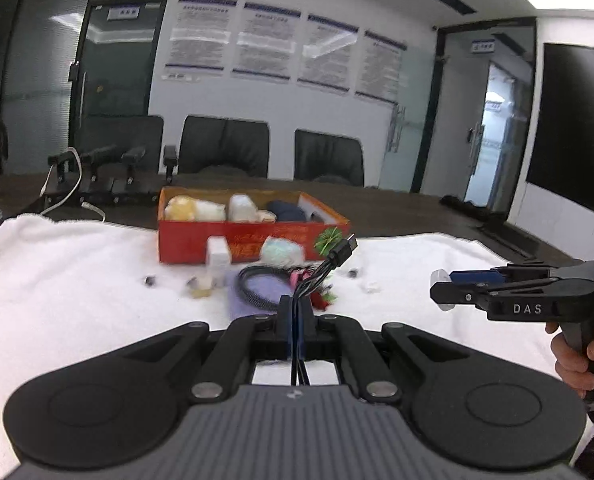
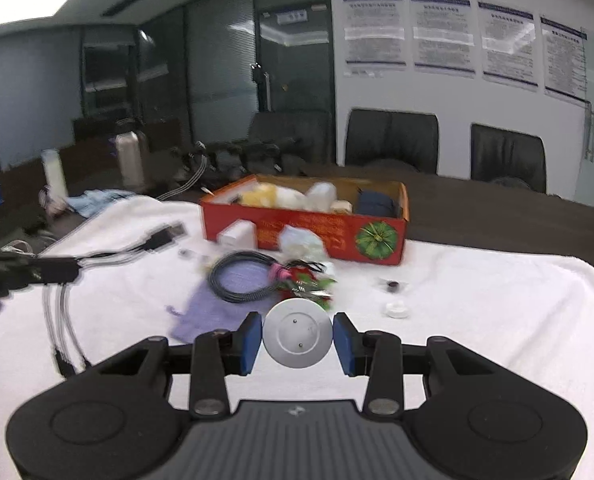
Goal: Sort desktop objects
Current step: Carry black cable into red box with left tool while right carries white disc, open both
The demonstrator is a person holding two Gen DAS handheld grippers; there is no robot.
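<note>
A dark counter (image 1: 417,208) carries a white towel (image 1: 77,272) spread over most of its near part. At about twelve o'clock on the towel, along its far edge, sits a red cardboard box (image 2: 309,236) with a green bow printed on one corner; soft pale and dark things fill it, too blurred to name. Just in front of the box lie a lilac cloth pouch (image 2: 205,312), and on it a coiled dark cable (image 2: 241,276) bound with a pink tie. A small white box (image 1: 218,256) stands against the red box's front wall, with a crumpled pale packet (image 1: 282,249) beside it at three o'clock.

The left gripper (image 1: 296,320) has its jaws pressed fully together on a black multi-headed cable (image 1: 329,260), whose plugs stick up ahead of the fingers while its pale strands hang down behind. In the right wrist view this cable shows at nine o'clock, lifted off the towel.

The right gripper (image 2: 297,340) has its jaws part-way apart, blue pads (image 2: 251,340) clamped on either side of a round silver disc (image 2: 297,334) held clear above the towel. A hand (image 1: 573,364) grips its handle.

Small bits lie at three o'clock of the pouch: a white cap (image 2: 397,309) and a tiny dark piece (image 2: 392,285).
</note>
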